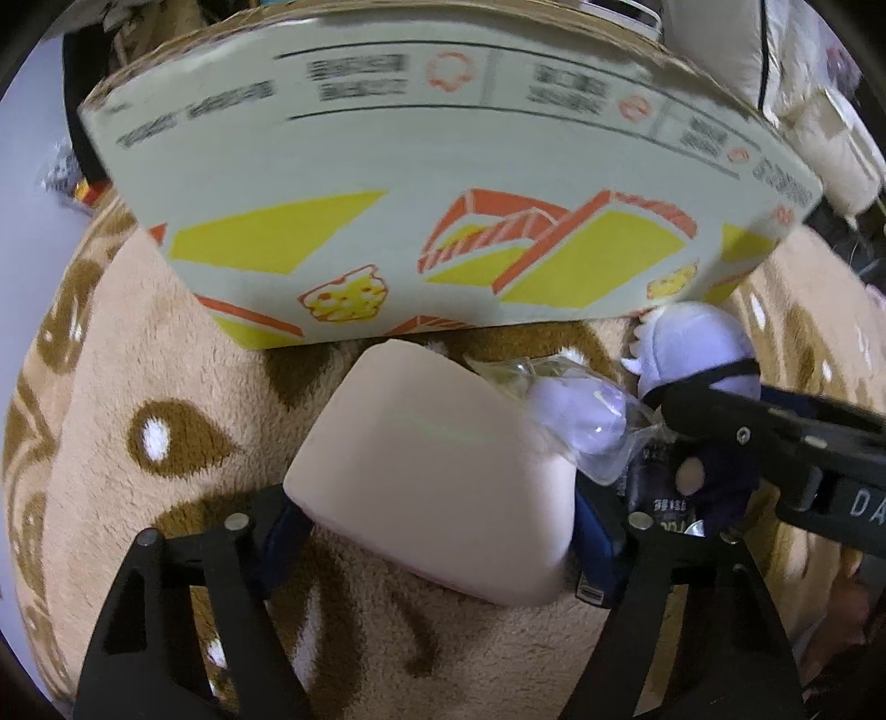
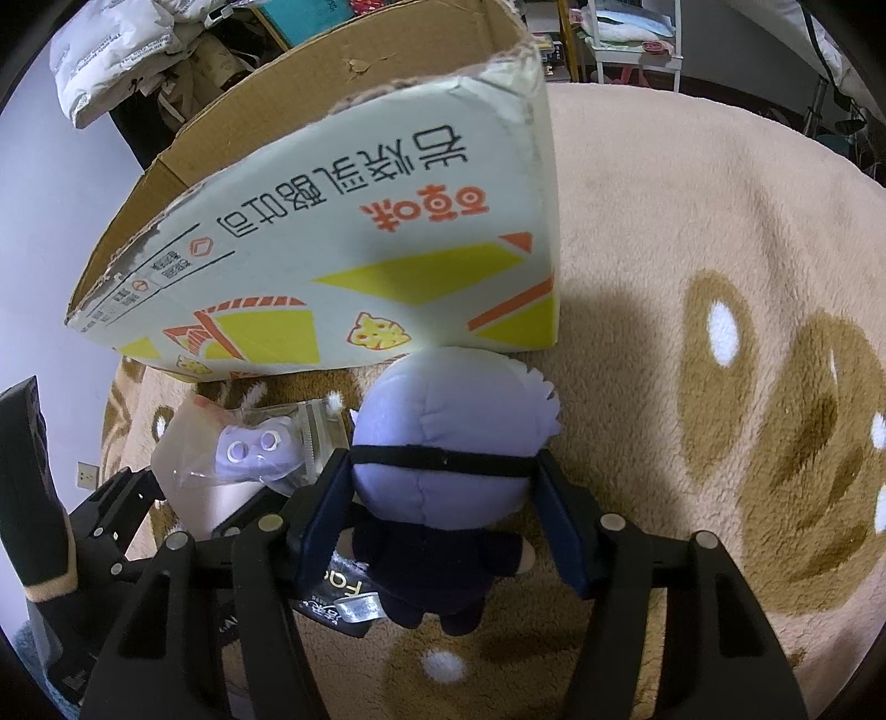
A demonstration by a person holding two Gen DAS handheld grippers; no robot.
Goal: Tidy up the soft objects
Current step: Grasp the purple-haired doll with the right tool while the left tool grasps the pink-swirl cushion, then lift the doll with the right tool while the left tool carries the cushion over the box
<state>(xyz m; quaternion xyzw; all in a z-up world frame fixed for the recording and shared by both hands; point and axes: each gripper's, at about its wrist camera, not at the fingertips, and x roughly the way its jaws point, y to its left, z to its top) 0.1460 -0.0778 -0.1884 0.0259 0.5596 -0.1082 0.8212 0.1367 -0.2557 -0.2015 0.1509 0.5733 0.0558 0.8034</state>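
My left gripper (image 1: 437, 515) is shut on a pale pink soft block (image 1: 432, 465), held just above the rug in front of the cardboard box (image 1: 443, 194). My right gripper (image 2: 443, 487) is shut on a plush doll (image 2: 443, 437) with a pale lilac head, a black blindfold and a dark body. The doll also shows in the left wrist view (image 1: 692, 349), with the right gripper (image 1: 775, 443) reaching in from the right. A small lilac plush in a clear bag (image 2: 249, 448) lies on the rug between the two grippers; it also shows in the left wrist view (image 1: 581, 415).
The open box (image 2: 343, 232) has printed white sides and stands on a round beige and brown fluffy rug (image 2: 692, 249). Cluttered shelves and white bags (image 2: 111, 50) stand behind it. A bed edge (image 1: 803, 83) is at the right.
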